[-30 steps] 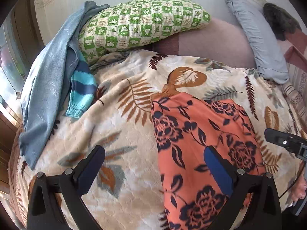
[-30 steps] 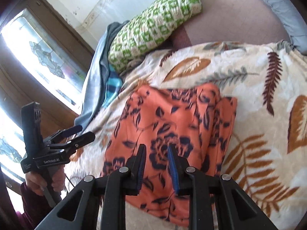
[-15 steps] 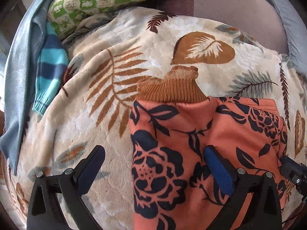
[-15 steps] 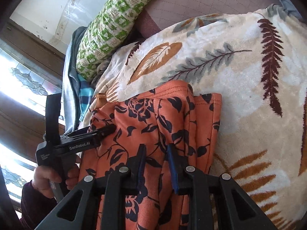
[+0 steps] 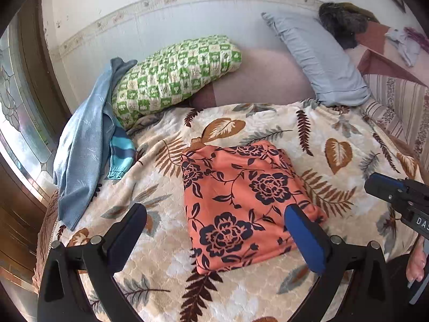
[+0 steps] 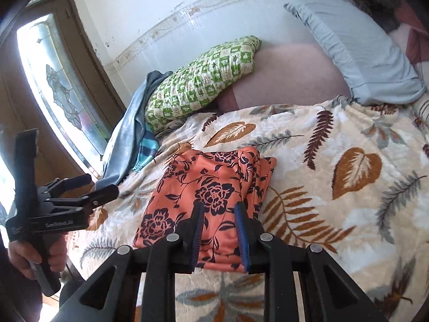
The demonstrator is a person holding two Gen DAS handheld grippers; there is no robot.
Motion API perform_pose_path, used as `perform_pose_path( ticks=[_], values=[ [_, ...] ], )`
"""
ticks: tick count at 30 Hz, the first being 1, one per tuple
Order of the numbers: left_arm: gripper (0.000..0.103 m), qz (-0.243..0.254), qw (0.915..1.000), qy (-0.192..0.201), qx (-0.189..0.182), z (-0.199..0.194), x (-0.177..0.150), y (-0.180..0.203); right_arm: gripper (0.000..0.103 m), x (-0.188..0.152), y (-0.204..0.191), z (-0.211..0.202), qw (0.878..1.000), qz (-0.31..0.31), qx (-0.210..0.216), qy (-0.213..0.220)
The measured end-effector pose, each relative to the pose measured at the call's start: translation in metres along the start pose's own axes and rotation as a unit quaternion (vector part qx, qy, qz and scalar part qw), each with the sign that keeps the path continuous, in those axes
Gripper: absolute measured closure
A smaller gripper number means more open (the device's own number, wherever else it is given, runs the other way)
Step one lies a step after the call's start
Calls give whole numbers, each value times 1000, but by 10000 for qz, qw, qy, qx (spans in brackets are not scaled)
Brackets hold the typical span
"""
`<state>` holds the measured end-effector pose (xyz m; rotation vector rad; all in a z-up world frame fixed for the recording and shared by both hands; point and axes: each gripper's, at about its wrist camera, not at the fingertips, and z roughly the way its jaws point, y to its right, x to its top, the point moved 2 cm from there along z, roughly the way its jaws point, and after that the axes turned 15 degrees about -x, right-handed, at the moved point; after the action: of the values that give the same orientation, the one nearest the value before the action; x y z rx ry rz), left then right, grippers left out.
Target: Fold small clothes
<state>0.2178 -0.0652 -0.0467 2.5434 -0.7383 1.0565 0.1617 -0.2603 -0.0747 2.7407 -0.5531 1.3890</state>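
An orange garment with dark blue flowers (image 5: pixel 241 198) lies folded into a rectangle on the leaf-print blanket (image 5: pixel 335 139); a brown ribbed cuff sticks out at its far left corner. It also shows in the right wrist view (image 6: pixel 203 198). My left gripper (image 5: pixel 214 230) is wide open and empty, held above the garment's near end. My right gripper (image 6: pixel 218 228) is open by a narrow gap and empty, above the garment's near right edge. Each gripper also shows in the other's view: the right gripper (image 5: pixel 396 193) and the left gripper (image 6: pixel 88 187).
A light blue garment (image 5: pixel 80 155) and a striped teal sleeve (image 5: pixel 120 153) lie at the blanket's left edge. A green checked pillow (image 5: pixel 174 77) and a grey-blue pillow (image 5: pixel 321 59) lie at the back against the wall. A window is at the left.
Both grippers have pulled back and up from the garment, so more of the bed shows. The right gripper's jaws have opened a little. The garment lies flat and folded.
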Motion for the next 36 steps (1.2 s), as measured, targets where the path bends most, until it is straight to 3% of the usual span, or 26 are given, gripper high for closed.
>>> perform_pose_path(
  ticks=[5, 11, 12, 14, 15, 17, 23, 28, 36],
  values=[
    [1, -2, 9978, 650, 151, -68, 0, 14, 76, 4, -11, -69, 9989, -136, -135, 421],
    [0, -44, 9867, 1596, 308, -143, 14, 29, 76, 15, -20, -134, 9942, -65, -382, 1003],
    [0, 11, 9843, 1730, 349, -153, 15, 33, 73, 16, -21, -142, 9933, -17, -403, 1081],
    [0, 124, 9805, 1924, 387, -167, 14, 41, 52, 15, -21, -157, 9909, 129, -481, 1248],
    [0, 158, 9790, 1994, 395, -173, 13, 44, 30, 13, -20, -164, 9891, 239, -506, 1364],
    [0, 214, 9757, 2141, 412, -182, 10, 50, 27, 9, -21, -176, 9861, 235, -551, 1548],
    [0, 219, 9743, 2175, 551, -186, -3, 54, 27, 1, -27, -196, 9830, 178, -621, 1717],
    [0, 212, 9676, 2338, 930, -189, -13, 49, 27, -2, -29, -207, 9809, 291, -611, 1823],
    [0, 0, 9726, 2077, 1047, -166, -20, 35, 27, -18, -47, -175, 9876, 59, -624, 1439]
  ],
)
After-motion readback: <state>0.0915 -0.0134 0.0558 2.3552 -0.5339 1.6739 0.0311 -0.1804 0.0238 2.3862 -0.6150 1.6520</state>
